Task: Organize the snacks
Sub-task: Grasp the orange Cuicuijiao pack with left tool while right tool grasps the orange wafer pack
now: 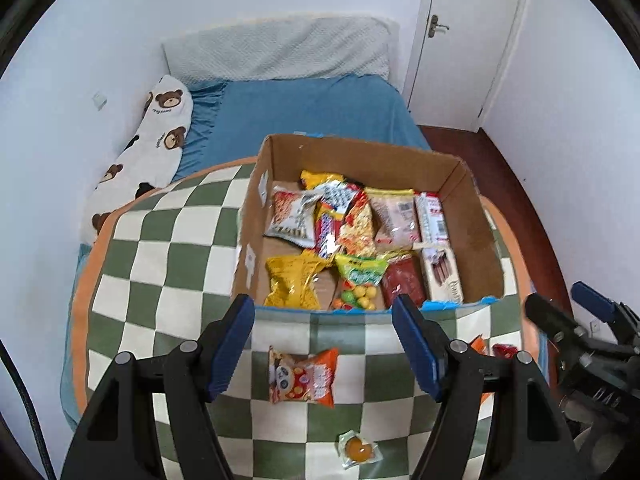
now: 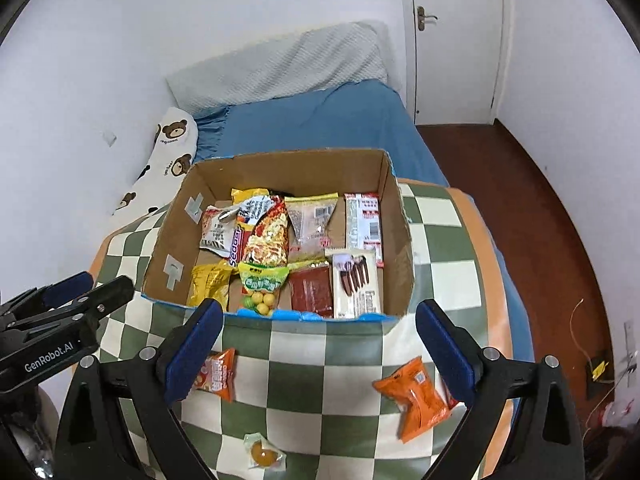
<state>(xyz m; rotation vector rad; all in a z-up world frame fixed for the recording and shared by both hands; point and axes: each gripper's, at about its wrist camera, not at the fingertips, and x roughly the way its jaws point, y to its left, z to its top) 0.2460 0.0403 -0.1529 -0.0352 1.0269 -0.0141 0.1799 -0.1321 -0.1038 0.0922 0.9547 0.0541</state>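
A cardboard box (image 1: 476, 236) (image 2: 402, 240) holding several snack packets stands on the green-and-white checkered blanket (image 1: 160, 280) (image 2: 320, 380). In front of it lie an orange-and-white snack bag (image 1: 302, 376) (image 2: 216, 374), a small clear pack with a yellow round sweet (image 1: 358, 450) (image 2: 264, 456) and an orange packet (image 2: 414, 398). My left gripper (image 1: 322, 344) hangs open above the orange-and-white bag, nothing between its fingers. My right gripper (image 2: 320, 354) is open too, over the blanket between the two orange bags, holding nothing.
The blanket covers a bed with a blue sheet (image 1: 312, 112) (image 2: 320, 120), a bear-print pillow (image 1: 156, 136) along the left wall and a grey headboard cushion (image 1: 280, 48). A white door (image 1: 472, 20) and dark wooden floor (image 2: 540, 220) are to the right.
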